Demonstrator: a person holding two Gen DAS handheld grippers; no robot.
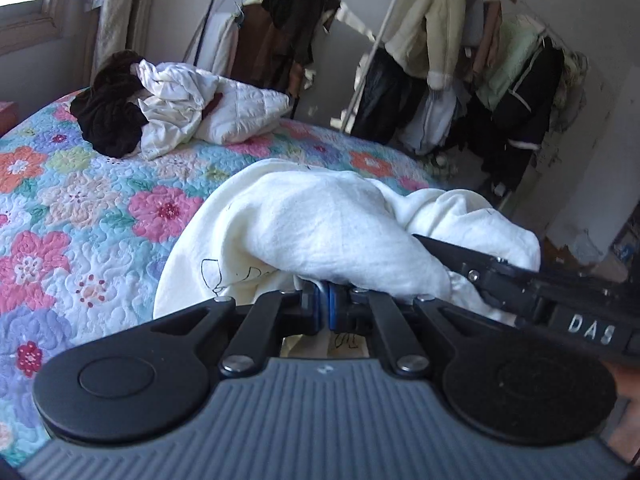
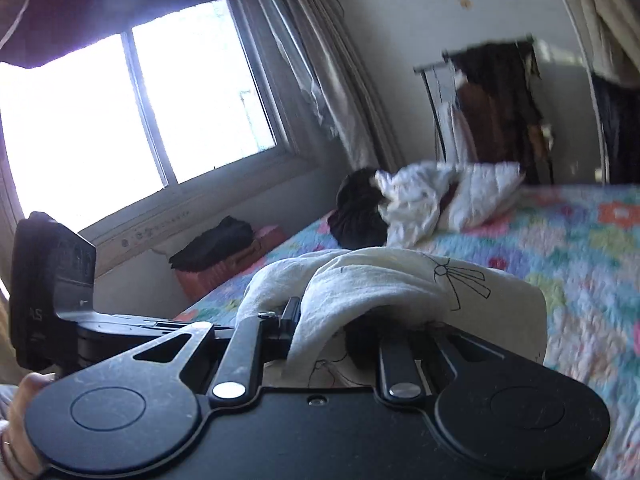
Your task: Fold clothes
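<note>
A cream-white garment (image 1: 320, 220) with thin black line drawings hangs bunched over both grippers above the flowered quilt (image 1: 80, 208). My left gripper (image 1: 327, 308) is shut, its blue pads pressed together on a fold of the garment. The right gripper comes in from the right in the left wrist view (image 1: 480, 272), its fingers buried in the cloth. In the right wrist view the garment (image 2: 380, 284) drapes over my right gripper (image 2: 340, 332) and hides its fingertips. The left gripper (image 2: 56, 280) shows at the left there.
A pile of white and dark brown clothes (image 1: 160, 108) lies at the bed's far side, also in the right wrist view (image 2: 420, 200). Clothes racks (image 1: 480, 80) stand against the wall. A window (image 2: 140, 112) and a red box with dark cloth (image 2: 224, 256) are beside the bed.
</note>
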